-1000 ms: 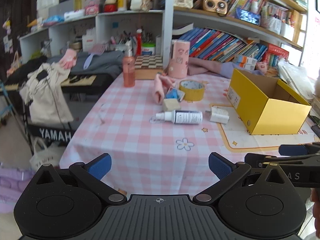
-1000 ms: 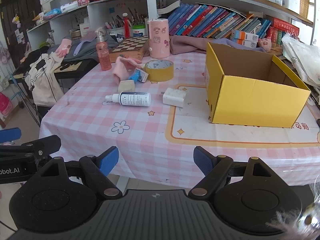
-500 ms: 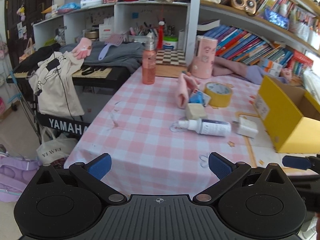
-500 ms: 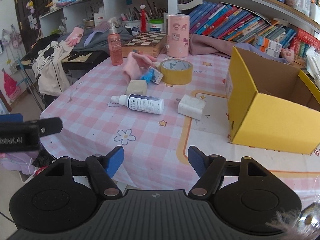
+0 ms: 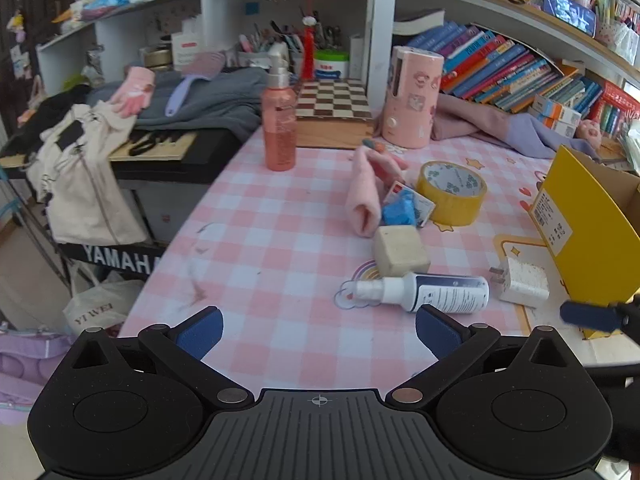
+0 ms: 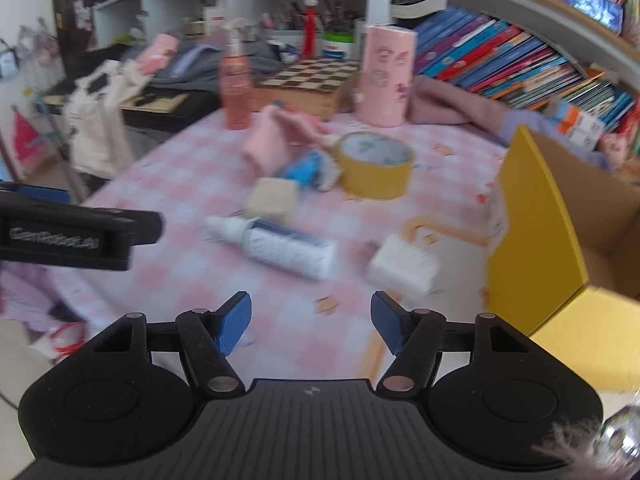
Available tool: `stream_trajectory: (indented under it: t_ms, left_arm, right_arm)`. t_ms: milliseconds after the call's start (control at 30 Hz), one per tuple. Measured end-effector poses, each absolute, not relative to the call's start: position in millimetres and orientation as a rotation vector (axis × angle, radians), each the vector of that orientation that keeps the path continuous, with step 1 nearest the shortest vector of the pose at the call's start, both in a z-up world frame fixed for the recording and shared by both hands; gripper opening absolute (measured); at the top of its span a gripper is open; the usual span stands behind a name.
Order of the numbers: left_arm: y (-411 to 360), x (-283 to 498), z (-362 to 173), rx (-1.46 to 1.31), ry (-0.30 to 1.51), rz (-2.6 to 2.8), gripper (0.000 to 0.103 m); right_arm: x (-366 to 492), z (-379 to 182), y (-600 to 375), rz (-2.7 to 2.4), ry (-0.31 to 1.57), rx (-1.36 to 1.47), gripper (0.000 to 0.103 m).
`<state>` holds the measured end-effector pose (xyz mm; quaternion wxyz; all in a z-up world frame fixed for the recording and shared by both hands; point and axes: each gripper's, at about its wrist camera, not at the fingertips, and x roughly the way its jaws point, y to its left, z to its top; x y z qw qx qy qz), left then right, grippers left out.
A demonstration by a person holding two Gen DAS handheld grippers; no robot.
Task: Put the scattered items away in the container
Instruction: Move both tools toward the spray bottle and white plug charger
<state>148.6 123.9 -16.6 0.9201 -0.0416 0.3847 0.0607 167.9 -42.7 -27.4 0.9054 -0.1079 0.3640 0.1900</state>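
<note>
White spray bottle (image 5: 424, 295) lies flat, long axis 9–3, nozzle twd 9. Left gripper (image 5: 319, 330) & right gripper (image 6: 311, 323) wide open, empty.

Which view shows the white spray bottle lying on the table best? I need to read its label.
The left wrist view: the white spray bottle with the dark-banded label lies sharp and unobstructed there, nozzle pointing left. The right wrist view shows the same bottle whole but motion-blurred, so its label is unreadable.
</note>
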Motion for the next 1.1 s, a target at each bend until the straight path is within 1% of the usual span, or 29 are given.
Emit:
stream_trajectory:
  t_ms: [67, 133, 267, 367, 433, 500, 567, 700, 733, 867, 1100]
  left_arm:
    - [122, 156, -21, -0.091, 0.801, 0.106, 0.102]
    - [118, 161, -26, -0.08, 0.815, 0.083, 0.101]
    - [109, 169, -32, -0.032, 0.842, 0.038, 0.101]
    - [108, 172, -34, -0.051, 0.861, 0.024, 0.101]
    - [107, 171, -35, -0.07, 0.873, 0.007, 0.101]
    - [103, 170, -37, -0.071, 0.886, -0.013, 0.101]
    - [101, 168, -39, -0.072, 0.898, -0.026, 0.101]
    - [103, 165, -38, -0.09, 0.901, -0.017, 0.101]
    - [104, 164, -37, -0.093, 0.9, -0.008, 0.101]
    - [107, 163, -36, -0.111, 0.899, 0.006, 0.101]
    - [102, 165, -41, -0.136, 0.915, -0.021, 0.099]
  right_arm:
    - [178, -29, -46, 0.356, 0.754, -0.23, 0.063]
    - [186, -31, -50, 0.332, 0.757, -0.23, 0.058]
    - [200, -30, -54, 0.36, 0.751, -0.222, 0.058]
    - [210, -30, -53, 0.367, 0.748, -0.219, 0.055]
    - [218, -31, -53, 0.349, 0.752, -0.214, 0.048]
    - [225, -29, -51, 0.377, 0.757, -0.205, 0.046]
    - [232, -28, -48, 0.469, 0.768, -0.195, 0.046]
    - [250, -36, -32, 0.593, 0.839, -0.275, 0.046]
    - [254, -40, -29, 0.612, 0.868, -0.27, 0.049]
    - [264, -51, -26, 0.654, 1.021, -0.151, 0.049]
    - [258, -45, -27, 0.772, 1.104, 0.032, 0.048]
